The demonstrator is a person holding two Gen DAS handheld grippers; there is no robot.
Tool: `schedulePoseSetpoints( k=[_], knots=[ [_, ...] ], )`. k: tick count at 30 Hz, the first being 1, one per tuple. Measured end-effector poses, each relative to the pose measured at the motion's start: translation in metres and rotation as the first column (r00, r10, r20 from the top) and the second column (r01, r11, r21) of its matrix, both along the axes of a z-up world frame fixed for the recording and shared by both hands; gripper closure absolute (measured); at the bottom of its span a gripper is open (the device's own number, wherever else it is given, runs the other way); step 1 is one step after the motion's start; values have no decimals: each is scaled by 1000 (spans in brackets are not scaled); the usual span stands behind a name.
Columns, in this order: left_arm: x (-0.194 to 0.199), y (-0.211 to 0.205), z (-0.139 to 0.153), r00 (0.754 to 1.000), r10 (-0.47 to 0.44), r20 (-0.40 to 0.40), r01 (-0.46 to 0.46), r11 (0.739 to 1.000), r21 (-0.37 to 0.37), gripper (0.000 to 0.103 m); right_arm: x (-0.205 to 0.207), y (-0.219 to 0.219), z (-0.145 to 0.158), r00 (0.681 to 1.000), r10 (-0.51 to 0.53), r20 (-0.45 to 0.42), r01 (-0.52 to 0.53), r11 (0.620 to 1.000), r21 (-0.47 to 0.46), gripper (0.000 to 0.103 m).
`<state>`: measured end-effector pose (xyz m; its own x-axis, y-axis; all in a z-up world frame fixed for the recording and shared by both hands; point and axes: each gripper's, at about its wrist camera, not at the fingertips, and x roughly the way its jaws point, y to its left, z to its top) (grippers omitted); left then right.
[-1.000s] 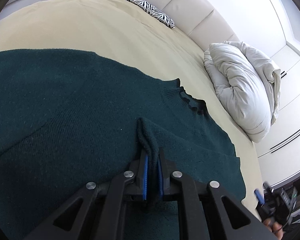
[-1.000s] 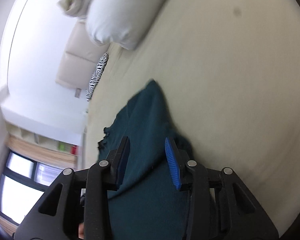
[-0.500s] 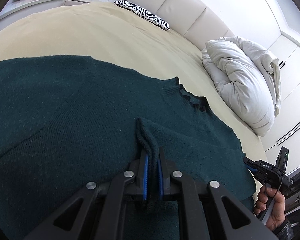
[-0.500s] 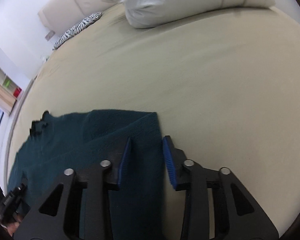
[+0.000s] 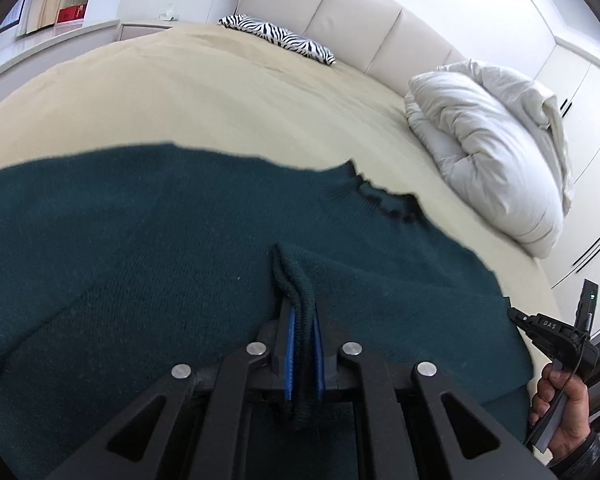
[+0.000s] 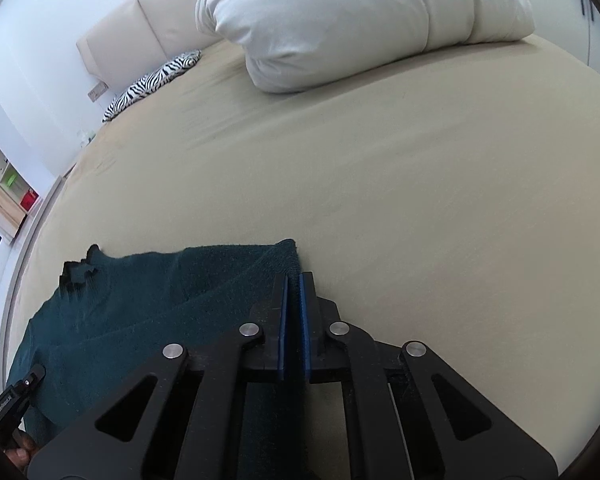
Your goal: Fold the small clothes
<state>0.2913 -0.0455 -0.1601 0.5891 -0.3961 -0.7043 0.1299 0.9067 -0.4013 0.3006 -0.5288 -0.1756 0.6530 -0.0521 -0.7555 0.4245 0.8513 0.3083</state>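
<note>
A dark green knitted sweater (image 5: 180, 240) lies spread on the beige bed sheet (image 5: 220, 96), its frilled neckline (image 5: 392, 200) towards the pillows. My left gripper (image 5: 302, 312) is shut on a raised fold of the knit near the middle. In the right wrist view the sweater (image 6: 160, 292) ends in a folded corner, and my right gripper (image 6: 294, 280) is shut on its edge just below that corner. The cloth runs on under the jaws. A hand (image 5: 564, 412) holds the right gripper (image 5: 516, 314) at the sweater's right side.
A bunched white duvet (image 5: 488, 152) lies at the right near the padded headboard (image 5: 360, 20). A zebra-print cushion (image 5: 280, 38) sits at the bed's far end. Bare sheet (image 6: 380, 160) stretches beyond the sweater. Shelves (image 5: 72, 4) stand far left.
The right gripper swung to the sweater's right corner, rolled upright, and its jaws went from wide apart to closed on the edge. The left gripper kept its grip on the fold.
</note>
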Motion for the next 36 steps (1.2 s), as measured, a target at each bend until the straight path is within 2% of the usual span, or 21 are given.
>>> schedulePoseSetpoints(
  k=[1, 3, 5, 7, 9, 11, 13, 15, 18, 19, 21, 23, 25, 27, 29, 31, 32, 33, 34, 35, 36],
  knots=[
    [-1, 0, -2, 1000, 0, 7, 0, 1000, 7, 93, 4, -3, -15, 999, -4, -46, 5, 1000, 12, 99],
    [0, -1, -1, 1000, 0, 9, 0, 1000, 16, 92, 3, -6, -24, 1000, -4, -28, 5, 1000, 25, 99],
    [0, 1, 0, 1000, 0, 10, 0, 1000, 12, 91, 7, -1, -19, 999, 10, -48, -10, 1000, -11, 99],
    [-2, 2, 1, 1000, 2, 6, -2, 1000, 6, 90, 5, -4, -16, 999, 14, -46, -14, 1000, 1, 98],
    [-2, 0, 5, 1000, -10, -3, 10, 999, 36, 89, -3, -4, -8, 999, 0, -43, 1, 1000, 20, 96],
    [-3, -4, 7, 1000, -12, -5, 13, 997, 73, 86, -16, 5, 6, 999, -18, -47, 17, 1000, -25, 94],
    [-4, -7, 7, 1000, -7, 0, 7, 996, 94, 85, -31, 25, 23, 999, 25, 22, -24, 999, -21, 94],
    [-4, -7, 5, 1000, 1, 1, -1, 996, 90, 85, -43, 47, 27, 996, 88, 28, -87, 996, -33, 94],
    [-2, -5, 4, 1000, -4, -9, 5, 997, 73, 85, -44, 68, -2, 986, 150, -77, -153, 988, -35, 95],
    [-1, -3, 5, 1000, -8, -17, 9, 998, 66, 85, -47, 68, -9, 986, 157, -52, -159, 987, -38, 95],
    [-2, 3, 10, 999, -17, -39, 19, 999, 47, 80, -51, 61, -7, 989, 146, 2, -146, 989, 7, 95],
    [-10, 18, 21, 999, 13, -41, -12, 1000, 23, 56, -59, 56, 5, 995, 95, 11, -95, 995, 43, 95],
    [-24, 37, 37, 998, 62, -6, -61, 998, 29, 37, -70, 57, 20, 998, 59, 37, -60, 998, 13, 93],
    [-42, 62, 52, 995, 95, 38, -96, 995, 13, 33, -88, 64, 34, 997, 45, 61, -45, 999, 1, 87],
    [-67, 104, 63, 989, 145, 40, -143, 988, -56, 33, -106, 74, 51, 994, 54, 96, -56, 998, 11, 86],
    [-90, 148, 66, 976, 216, 27, -212, 970, -116, 33, -121, 86, 61, 990, 74, 122, -74, 997, -2, 81],
    [-103, 172, 65, 965, 264, 15, -259, 955, -145, 32, -129, 99, 68, 986, 92, 139, -93, 996, -3, 72],
    [-111, 191, 63, 953, 302, 1, -297, 939, -171, 31, -139, 105, 71, 982, 110, 153, -113, 994, 9, 57],
    [-122, 214, 59, 936, 351, -22, -348, 915, -206, 27, -145, 118, 75, 976, 134, 175, -140, 990, 25, 49],
    [-134, 242, 54, 913, 404, -53, -404, 879, -253, 25, -152, 129, 79, 969, 152, 193, -162, 986, 36, 34],
    [-144, 263, 48, 891, 446, -81, -450, 846, -288, 24, -160, 141, 82, 962, 173, 212, -186, 981, 44, 26]
  ],
)
